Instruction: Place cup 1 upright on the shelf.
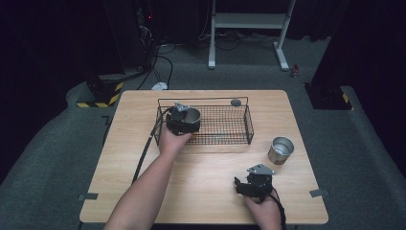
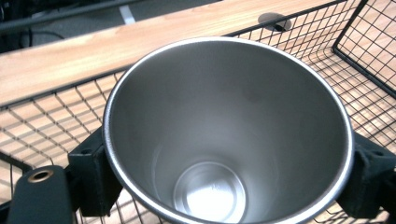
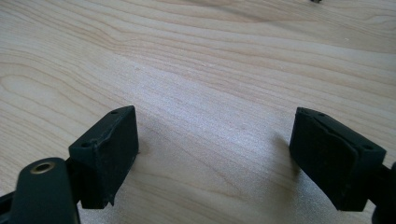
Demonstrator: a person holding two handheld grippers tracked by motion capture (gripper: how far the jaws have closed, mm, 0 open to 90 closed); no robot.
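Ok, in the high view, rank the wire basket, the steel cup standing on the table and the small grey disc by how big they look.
1. wire basket
2. steel cup on the table
3. small grey disc, which also lies farthest from the camera

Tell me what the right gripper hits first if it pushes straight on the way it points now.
Probably the bare wooden table: the right gripper has open fingers angled down at the tabletop, with nothing between or just ahead. Depth is hard to judge.

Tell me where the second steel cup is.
In the high view, the second steel cup stands on the table right of the wire basket, beyond the right claw.
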